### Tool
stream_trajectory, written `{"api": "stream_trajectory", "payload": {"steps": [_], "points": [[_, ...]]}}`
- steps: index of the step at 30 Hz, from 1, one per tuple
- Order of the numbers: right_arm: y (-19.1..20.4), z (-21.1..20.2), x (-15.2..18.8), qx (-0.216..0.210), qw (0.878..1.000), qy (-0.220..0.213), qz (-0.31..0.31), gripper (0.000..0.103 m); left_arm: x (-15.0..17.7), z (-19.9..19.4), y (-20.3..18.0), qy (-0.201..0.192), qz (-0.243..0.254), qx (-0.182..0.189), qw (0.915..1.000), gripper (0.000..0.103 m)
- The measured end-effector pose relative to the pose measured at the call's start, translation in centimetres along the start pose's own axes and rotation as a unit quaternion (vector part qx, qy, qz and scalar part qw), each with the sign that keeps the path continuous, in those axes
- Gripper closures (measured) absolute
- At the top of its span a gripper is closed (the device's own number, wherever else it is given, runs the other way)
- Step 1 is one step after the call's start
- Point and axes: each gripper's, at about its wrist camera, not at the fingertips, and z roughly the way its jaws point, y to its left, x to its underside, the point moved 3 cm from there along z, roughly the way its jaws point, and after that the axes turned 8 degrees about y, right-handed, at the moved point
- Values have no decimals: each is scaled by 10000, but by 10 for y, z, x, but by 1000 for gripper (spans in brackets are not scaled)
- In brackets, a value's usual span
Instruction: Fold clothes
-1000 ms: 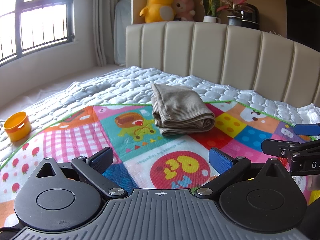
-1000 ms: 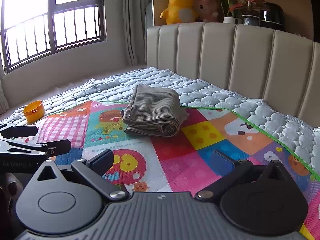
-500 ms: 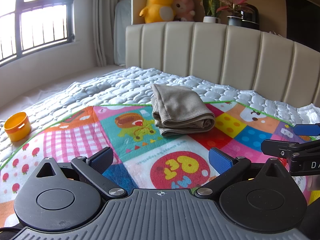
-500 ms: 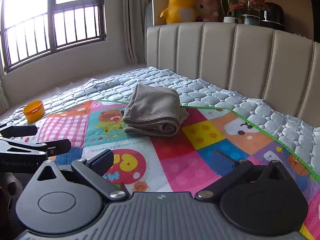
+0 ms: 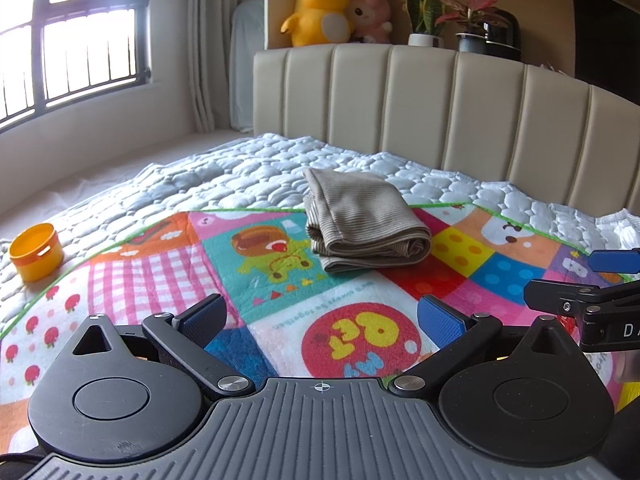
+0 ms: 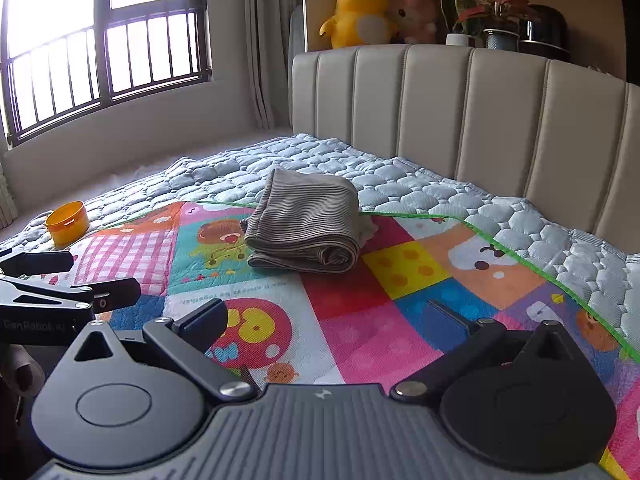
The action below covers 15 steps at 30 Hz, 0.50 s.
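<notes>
Both grippers hang with their fingers spread wide and nothing between them, low over a bright patchwork play mat on a quilted bed. Seen from its own camera, the left gripper shows two blue pads well apart, touching neither the mat nor any cloth. The right gripper, viewed along its own fingers, stands just as wide, its dark pads framing bare mat. Each tool also shows at the edge of the other's view, side on.

A folded cloth of brown and beige stripes lies ahead of both grippers, well apart from them. It sits across the far edge of the mat, its back part resting on the pale quilt beyond the green border. Its rolled, layered edge faces the cameras.

To the left of the cloth, on the quilt just off the mat's corner, stands a small orange tub. Behind the cloth rises a padded cream headboard. On the ledge above the headboard sit a yellow plush duck, a pink plush toy and potted plants.
</notes>
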Motion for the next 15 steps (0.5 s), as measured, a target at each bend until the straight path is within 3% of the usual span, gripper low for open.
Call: {"api": "stream_trajectory", "payload": {"steps": [15], "points": [[-2,0,0,-7,10000,-3,6,0,0,-1,-2,-6,34,0,10000,0]]}}
